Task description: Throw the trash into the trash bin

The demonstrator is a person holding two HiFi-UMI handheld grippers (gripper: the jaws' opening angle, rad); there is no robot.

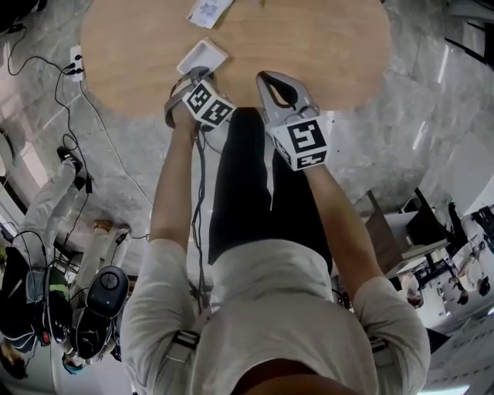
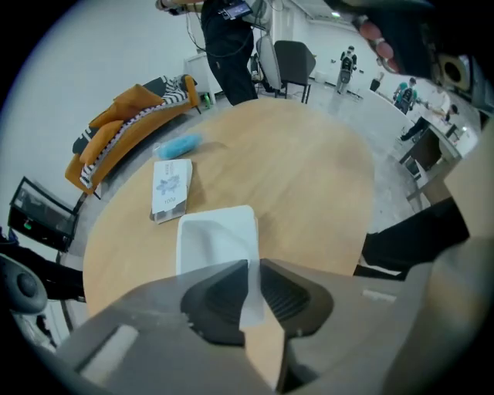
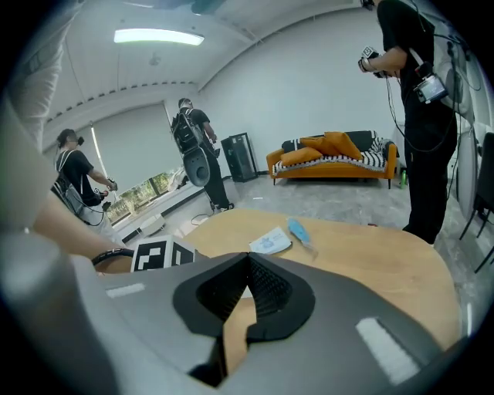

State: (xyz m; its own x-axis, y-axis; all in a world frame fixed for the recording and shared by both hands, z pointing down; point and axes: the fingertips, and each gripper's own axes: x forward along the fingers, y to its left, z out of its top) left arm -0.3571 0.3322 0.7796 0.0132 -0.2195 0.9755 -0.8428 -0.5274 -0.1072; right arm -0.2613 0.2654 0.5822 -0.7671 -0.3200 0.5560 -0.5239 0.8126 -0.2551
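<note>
A shallow white tray [image 1: 202, 55] [image 2: 212, 239] lies near the front edge of the round wooden table [image 1: 309, 46]. My left gripper [image 1: 194, 75] [image 2: 255, 266] points steeply down at the tray's near end. Its jaws are closed on the tray's thin right rim, which fills the narrow gap between the pads. Just to the right, my right gripper [image 1: 266, 77] [image 3: 247, 262] hovers over the table's edge, shut with nothing in it. Farther back lie a flat printed packet [image 1: 208, 9] [image 2: 170, 187] [image 3: 270, 241] and a blue mask [image 2: 179, 144] [image 3: 299, 230]. No trash bin shows in any view.
An orange sofa [image 2: 131, 116] [image 3: 332, 154] stands against the far wall. People stand beyond the table [image 3: 409, 116] and by the window [image 3: 197, 146]. A power strip [image 1: 76, 62] and cables lie on the floor left of the table. Office chairs [image 2: 289, 65] stand past the table.
</note>
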